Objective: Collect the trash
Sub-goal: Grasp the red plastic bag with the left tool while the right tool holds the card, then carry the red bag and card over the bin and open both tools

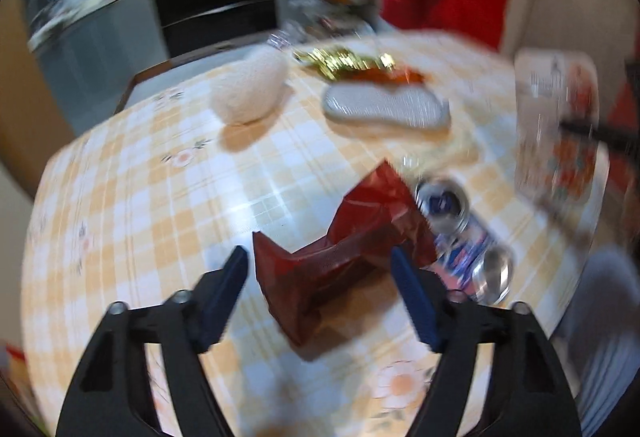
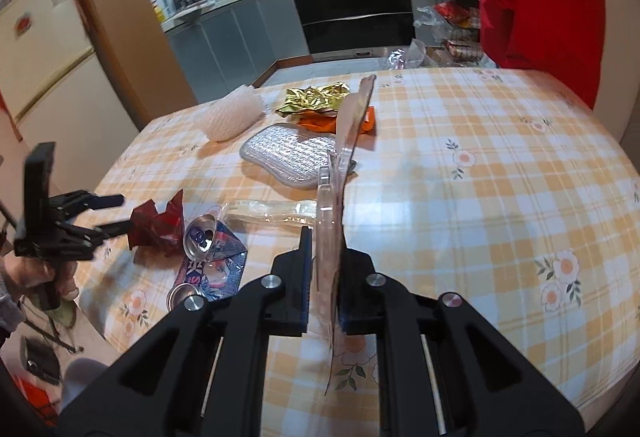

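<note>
- Straddling the red wrapper (image 1: 340, 257) on the checked table (image 1: 120, 197), the left gripper (image 1: 320, 265) is spread wide — one crushed can (image 1: 464, 233) just beside.
- Right gripper (image 2: 325, 249) clenched on one clear plastic package (image 2: 340, 173), held upright.
- Beyond — one foam net (image 2: 230, 117), gold foil (image 2: 316, 99), silver pad (image 2: 288, 157).

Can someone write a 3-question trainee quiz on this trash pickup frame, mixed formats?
1. True or false: the right hand-held gripper is shut on the flat clear plastic blister package.
2. Multiple choice: what lies between the open fingers of the left hand-held gripper? A) the crushed blue and silver drink can B) the crumpled dark red foil wrapper C) the white foam fruit net
3. Fill in: the crumpled gold foil wrapper lies on the table's far side, beside the orange ___.

Key: 1 true; 2 B; 3 wrapper.
</note>
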Available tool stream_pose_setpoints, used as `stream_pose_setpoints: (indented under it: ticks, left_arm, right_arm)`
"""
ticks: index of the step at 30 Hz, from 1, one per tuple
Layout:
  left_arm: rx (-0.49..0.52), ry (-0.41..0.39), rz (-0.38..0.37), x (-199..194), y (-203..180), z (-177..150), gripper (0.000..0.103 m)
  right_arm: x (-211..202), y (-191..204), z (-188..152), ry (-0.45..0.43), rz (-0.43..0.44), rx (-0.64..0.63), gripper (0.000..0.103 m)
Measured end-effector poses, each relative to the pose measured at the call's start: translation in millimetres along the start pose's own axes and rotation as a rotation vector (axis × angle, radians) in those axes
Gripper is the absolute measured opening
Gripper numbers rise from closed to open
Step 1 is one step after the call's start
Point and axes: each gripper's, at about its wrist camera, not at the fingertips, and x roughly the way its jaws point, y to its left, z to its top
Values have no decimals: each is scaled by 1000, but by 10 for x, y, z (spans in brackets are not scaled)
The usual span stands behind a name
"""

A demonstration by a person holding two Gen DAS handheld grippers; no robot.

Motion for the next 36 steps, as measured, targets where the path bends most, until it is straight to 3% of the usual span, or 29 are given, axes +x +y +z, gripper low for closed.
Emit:
stream_pose_setpoints:
  ticks: [4,7,9,10,12,16,21,36]
  left_arm:
    - [144,41,-4,149,-115,58,61]
    - [158,67,-38,244,-119,75,47]
    - [146,86,-44,314,-110,62,28]
    - [145,94,-44,336,-116,46,23]
    - [130,74,-42,322,-119,0,21]
    - [7,27,-92,176,-35,-82,18]
    - [-95,-16,-54,-102,-35,-183,16]
    - [-155,-52,29,-932,-352,-475,16]
  right_arm:
    - [9,-30,-40,5,-5,11,14]
    - [-3,-41,-45,8,-3,17,14]
    - [-15,-37,-41,7,-2,14,14]
    - [-26,-30,-42,5,-2,12,14]
    - [-43,-22,-43,2,-4,8,14]
    - [-78,-24,-62,-6,2,16,14]
    - [-159,20,-91,-18,18,19,14]
    - [-562,242,-242,-51,62,11,14]
